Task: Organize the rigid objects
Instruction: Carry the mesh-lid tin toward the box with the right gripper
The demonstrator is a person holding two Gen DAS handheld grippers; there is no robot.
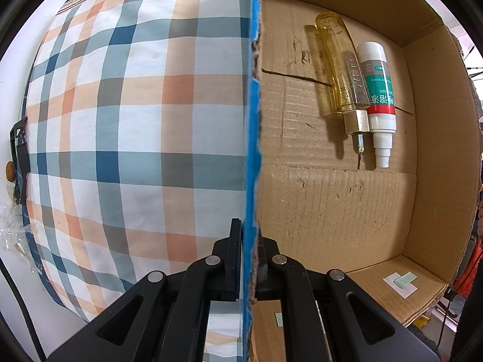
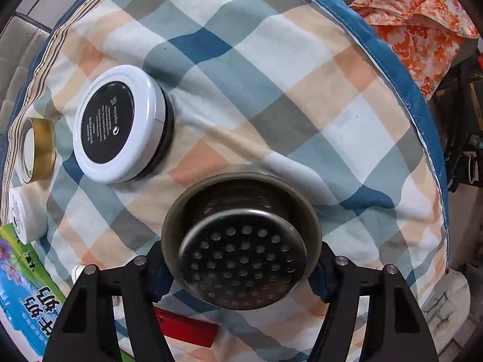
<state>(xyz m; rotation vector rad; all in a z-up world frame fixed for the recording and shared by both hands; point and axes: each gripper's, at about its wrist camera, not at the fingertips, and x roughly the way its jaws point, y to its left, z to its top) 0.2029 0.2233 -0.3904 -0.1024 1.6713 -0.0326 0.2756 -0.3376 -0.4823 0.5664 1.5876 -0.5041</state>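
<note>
The metal strainer cup point(image 2: 241, 241) stood on the plaid cushion point(image 2: 271, 90) between my right gripper point(image 2: 241, 274) jaws, which bracketed its rim; stiff, light, slick steel, best pinched across the rim. My left gripper point(image 1: 249, 259) was clamped shut on the cardboard box point(image 1: 332, 211) wall

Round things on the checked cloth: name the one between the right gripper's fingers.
The perforated metal strainer; the black-and-white tin and gold-rimmed lid lie clear, upper left.

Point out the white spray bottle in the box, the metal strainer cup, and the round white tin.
white spray bottle point(image 1: 379, 90): left wrist view, on its labelled body.
metal strainer cup point(image 2: 241, 265): right wrist view, on its perforated insert.
round white tin point(image 2: 110, 123): right wrist view, on its black label.
</note>
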